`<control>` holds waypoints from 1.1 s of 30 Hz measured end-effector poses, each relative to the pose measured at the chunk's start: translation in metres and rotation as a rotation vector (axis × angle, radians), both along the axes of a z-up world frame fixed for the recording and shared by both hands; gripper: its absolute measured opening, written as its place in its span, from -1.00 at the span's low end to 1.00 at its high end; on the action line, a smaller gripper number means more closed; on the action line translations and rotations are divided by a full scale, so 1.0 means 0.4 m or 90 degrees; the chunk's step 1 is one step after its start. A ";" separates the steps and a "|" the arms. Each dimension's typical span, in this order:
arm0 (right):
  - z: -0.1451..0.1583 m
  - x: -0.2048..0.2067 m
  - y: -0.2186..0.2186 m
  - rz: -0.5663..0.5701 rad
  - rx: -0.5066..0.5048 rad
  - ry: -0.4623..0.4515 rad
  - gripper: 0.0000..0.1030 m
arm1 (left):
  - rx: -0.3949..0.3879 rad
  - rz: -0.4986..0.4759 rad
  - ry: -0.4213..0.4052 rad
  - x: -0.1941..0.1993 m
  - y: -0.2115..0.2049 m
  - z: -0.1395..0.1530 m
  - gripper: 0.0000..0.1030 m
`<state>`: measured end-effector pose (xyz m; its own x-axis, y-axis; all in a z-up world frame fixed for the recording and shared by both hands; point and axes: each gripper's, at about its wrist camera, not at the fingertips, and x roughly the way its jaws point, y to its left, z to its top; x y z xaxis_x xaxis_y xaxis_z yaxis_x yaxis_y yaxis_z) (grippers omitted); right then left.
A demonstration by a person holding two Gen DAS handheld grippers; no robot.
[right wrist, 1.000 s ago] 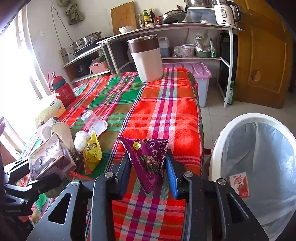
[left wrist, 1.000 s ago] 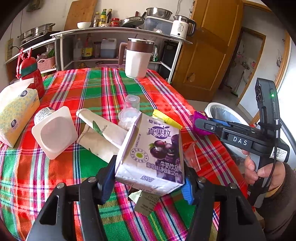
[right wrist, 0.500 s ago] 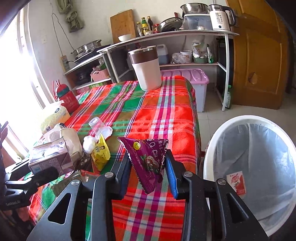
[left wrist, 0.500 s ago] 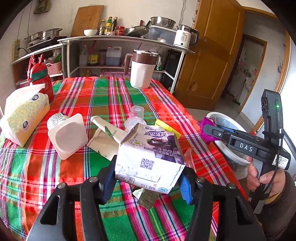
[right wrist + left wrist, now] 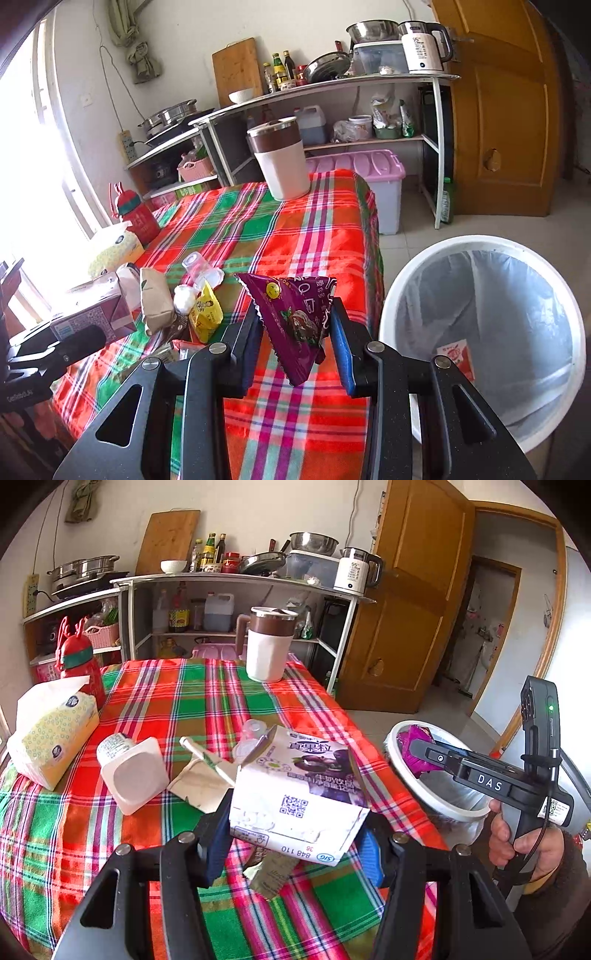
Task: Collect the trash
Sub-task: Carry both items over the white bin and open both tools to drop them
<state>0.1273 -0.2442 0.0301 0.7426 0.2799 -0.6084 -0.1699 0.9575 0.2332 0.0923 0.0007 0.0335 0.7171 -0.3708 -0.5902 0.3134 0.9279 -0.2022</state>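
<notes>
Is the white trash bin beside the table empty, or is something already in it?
Not empty: one small red-and-white packet lies inside the lined trash bin.

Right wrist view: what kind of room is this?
Most likely a home kitchen with a dining table: a wooden cutting board and white electric kettle on a metal shelf rack, and a red-green plaid tablecloth on the table.

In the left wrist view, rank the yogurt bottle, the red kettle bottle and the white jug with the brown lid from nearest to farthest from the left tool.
1. Yogurt bottle, lying left of the left tool.
2. Red kettle bottle, at the far left edge.
3. White jug, standing at the far end.
</notes>
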 end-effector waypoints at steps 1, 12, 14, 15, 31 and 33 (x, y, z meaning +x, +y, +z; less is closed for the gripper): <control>0.006 -0.006 -0.006 -0.003 0.000 -0.004 -0.29 | -0.001 -0.004 -0.004 -0.002 -0.007 0.005 0.16; 0.036 -0.062 -0.113 -0.055 -0.011 -0.015 -0.29 | -0.020 -0.077 -0.020 0.004 -0.145 0.047 0.17; 0.037 -0.070 -0.140 -0.069 -0.015 -0.012 -0.29 | -0.023 -0.095 -0.019 0.011 -0.178 0.050 0.16; 0.036 -0.073 -0.154 -0.078 -0.017 -0.011 -0.29 | -0.024 -0.107 -0.017 0.015 -0.197 0.051 0.17; -0.044 -0.072 -0.361 -0.179 -0.041 0.063 -0.29 | 0.021 -0.225 0.022 0.052 -0.481 -0.001 0.17; -0.058 -0.067 -0.375 -0.181 -0.044 0.073 -0.28 | 0.026 -0.233 0.028 0.055 -0.507 -0.008 0.17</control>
